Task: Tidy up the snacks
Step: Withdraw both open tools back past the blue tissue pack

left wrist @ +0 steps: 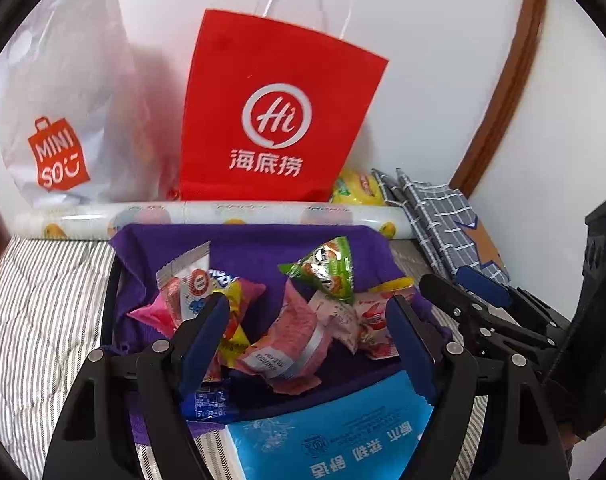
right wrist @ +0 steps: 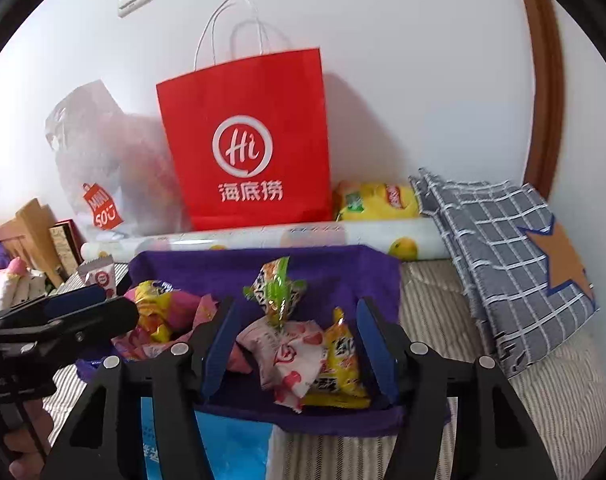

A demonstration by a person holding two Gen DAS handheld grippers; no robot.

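A purple cloth-lined tray (left wrist: 243, 248) (right wrist: 207, 268) on striped bedding holds several snack packets. A green triangular packet (left wrist: 327, 272) (right wrist: 277, 288) stands in the middle. My left gripper (left wrist: 309, 308) hovers open over a pink packet (left wrist: 291, 344), and a silver, red and white sachet (left wrist: 187, 280) leans left of its left finger. My right gripper (right wrist: 297, 308) is open too. A white packet with red prints (right wrist: 291, 360) and a yellow packet (right wrist: 339, 364) lie between its blue pads, untouched. Each gripper shows at the edge of the other's view.
A red paper bag (left wrist: 279, 120) and a white plastic bag (left wrist: 63, 100) lean on the wall behind a patterned roll (left wrist: 223, 216). Folded grey checked cloth (right wrist: 499, 248) lies at the right, a yellow pack (right wrist: 375, 200) behind it. A blue tissue pack (left wrist: 335, 432) sits nearest.
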